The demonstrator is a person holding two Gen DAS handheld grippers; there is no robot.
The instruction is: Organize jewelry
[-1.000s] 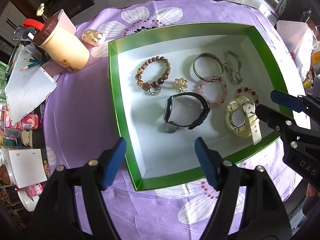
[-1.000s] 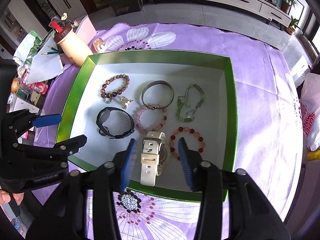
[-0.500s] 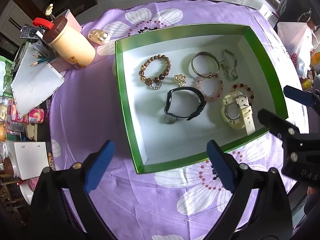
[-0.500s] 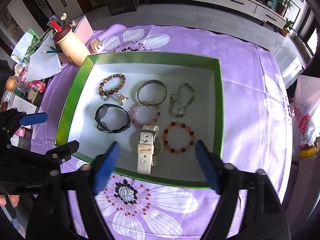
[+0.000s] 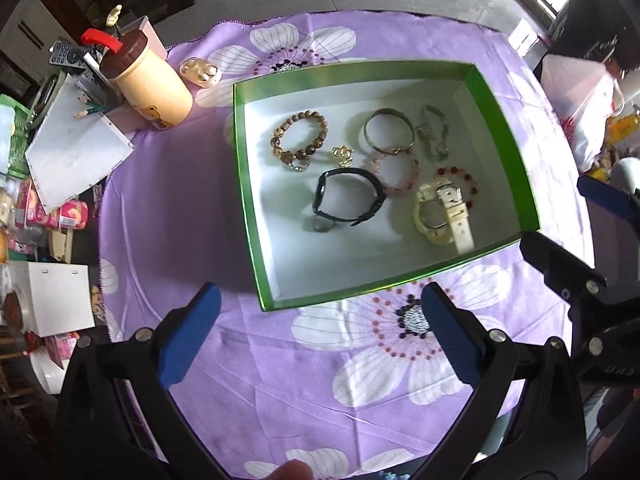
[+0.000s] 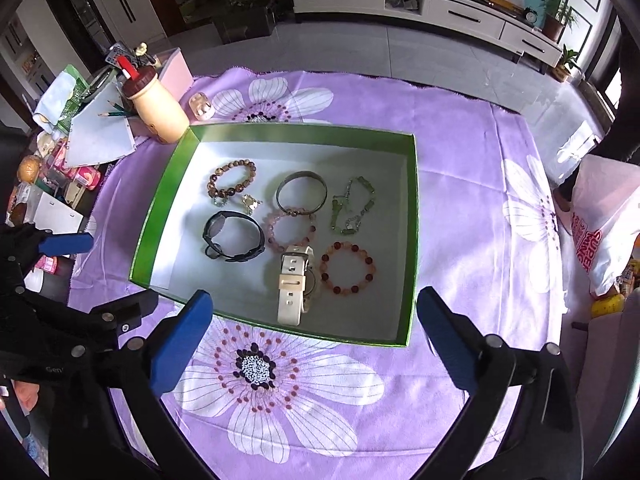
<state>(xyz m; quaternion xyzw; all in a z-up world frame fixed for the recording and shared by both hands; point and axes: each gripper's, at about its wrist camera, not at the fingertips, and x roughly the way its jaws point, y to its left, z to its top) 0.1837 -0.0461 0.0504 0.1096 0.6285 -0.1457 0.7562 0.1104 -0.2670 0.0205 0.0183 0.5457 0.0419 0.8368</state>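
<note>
Having withdrawn toward 6 o'clock from the green tray (image 6: 412, 240), both released tongs, left (image 5: 320, 334) and right (image 6: 316, 338), leave all jewelry placed, suggesting completion.

The cream watch (image 6: 295, 280) hid its own face under its strap. The small gold piece (image 6: 251, 202) was too tiny to name. The white bag (image 6: 604, 236) was cut off by the picture's edge.

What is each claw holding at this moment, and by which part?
Nothing is held. The left claw and the right claw are both open and empty, above the purple cloth in front of the green box.
</note>
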